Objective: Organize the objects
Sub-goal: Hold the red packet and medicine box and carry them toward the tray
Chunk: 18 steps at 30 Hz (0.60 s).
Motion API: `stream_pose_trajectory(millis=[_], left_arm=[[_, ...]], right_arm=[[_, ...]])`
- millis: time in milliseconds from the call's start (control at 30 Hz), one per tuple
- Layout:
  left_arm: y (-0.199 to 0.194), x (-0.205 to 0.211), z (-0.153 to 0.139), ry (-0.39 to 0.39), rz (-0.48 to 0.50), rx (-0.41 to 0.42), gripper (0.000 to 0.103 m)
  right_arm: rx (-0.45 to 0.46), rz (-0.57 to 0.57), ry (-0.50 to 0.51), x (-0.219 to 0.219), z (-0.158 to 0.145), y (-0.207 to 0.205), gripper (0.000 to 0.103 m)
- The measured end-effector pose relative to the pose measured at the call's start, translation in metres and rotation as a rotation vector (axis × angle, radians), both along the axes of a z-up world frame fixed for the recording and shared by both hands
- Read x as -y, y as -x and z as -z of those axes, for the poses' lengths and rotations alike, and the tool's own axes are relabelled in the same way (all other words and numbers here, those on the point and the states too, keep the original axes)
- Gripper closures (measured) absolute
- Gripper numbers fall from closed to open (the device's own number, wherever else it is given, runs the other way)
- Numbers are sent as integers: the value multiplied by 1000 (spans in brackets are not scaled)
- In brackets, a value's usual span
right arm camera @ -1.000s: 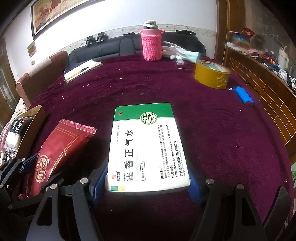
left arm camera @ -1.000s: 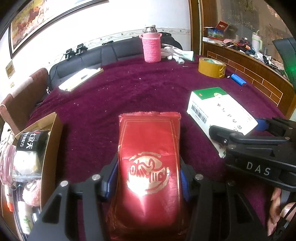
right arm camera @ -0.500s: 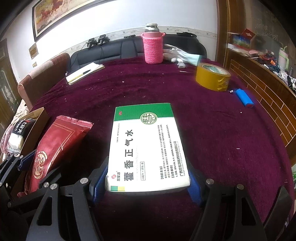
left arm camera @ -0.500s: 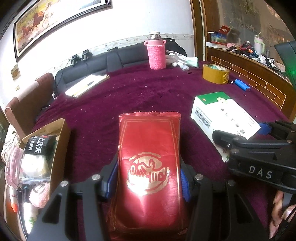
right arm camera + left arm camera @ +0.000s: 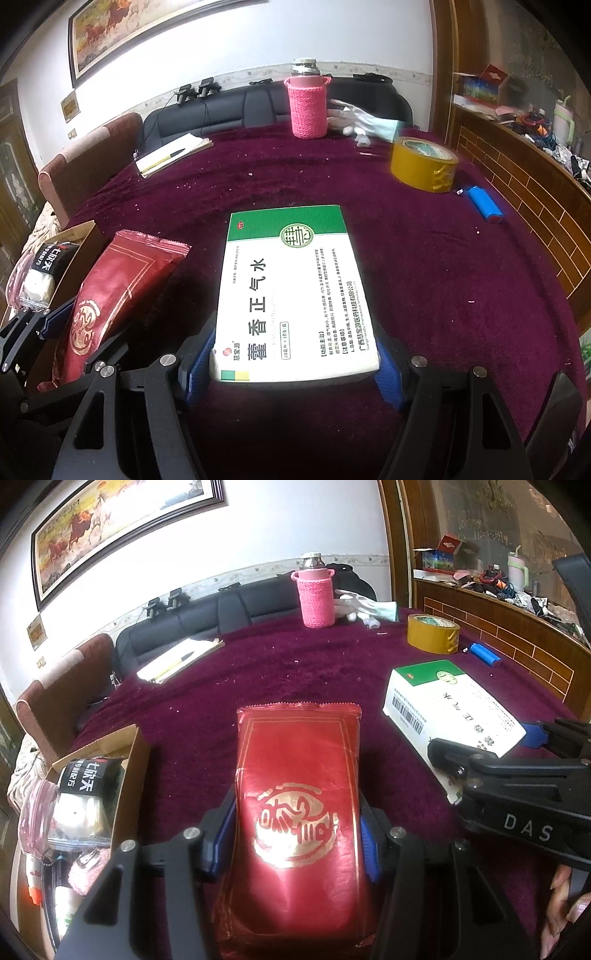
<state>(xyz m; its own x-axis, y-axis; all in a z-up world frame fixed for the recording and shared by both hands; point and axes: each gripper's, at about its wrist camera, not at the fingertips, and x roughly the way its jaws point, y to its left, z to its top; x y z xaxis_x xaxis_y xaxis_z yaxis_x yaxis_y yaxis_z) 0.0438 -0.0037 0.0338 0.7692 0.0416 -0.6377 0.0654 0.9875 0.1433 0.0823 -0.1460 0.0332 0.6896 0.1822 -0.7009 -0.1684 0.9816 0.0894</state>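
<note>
The left gripper [image 5: 297,834] clamps a red foil packet [image 5: 299,797] bearing a gold emblem, held above the maroon table [image 5: 229,686] beside a cardboard box [image 5: 131,775] of items. The right gripper [image 5: 293,363], marked "DAS", clamps a white-and-green medicine box [image 5: 291,291] printed "藿香正气水" and "10支/盒", also raised over the table.

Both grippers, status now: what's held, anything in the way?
Left gripper shut on red packet. Right gripper shut on white-green box. Both held over the maroon table. Cardboard box at left, already part full.
</note>
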Motion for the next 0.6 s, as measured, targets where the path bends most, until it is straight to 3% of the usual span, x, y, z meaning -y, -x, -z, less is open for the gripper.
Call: stream_pose_trajectory(millis=[600], left_arm=[[14,-4,-13,5,-10,60,49]], right_arm=[[49,20,-2,-5,-15,25,26]])
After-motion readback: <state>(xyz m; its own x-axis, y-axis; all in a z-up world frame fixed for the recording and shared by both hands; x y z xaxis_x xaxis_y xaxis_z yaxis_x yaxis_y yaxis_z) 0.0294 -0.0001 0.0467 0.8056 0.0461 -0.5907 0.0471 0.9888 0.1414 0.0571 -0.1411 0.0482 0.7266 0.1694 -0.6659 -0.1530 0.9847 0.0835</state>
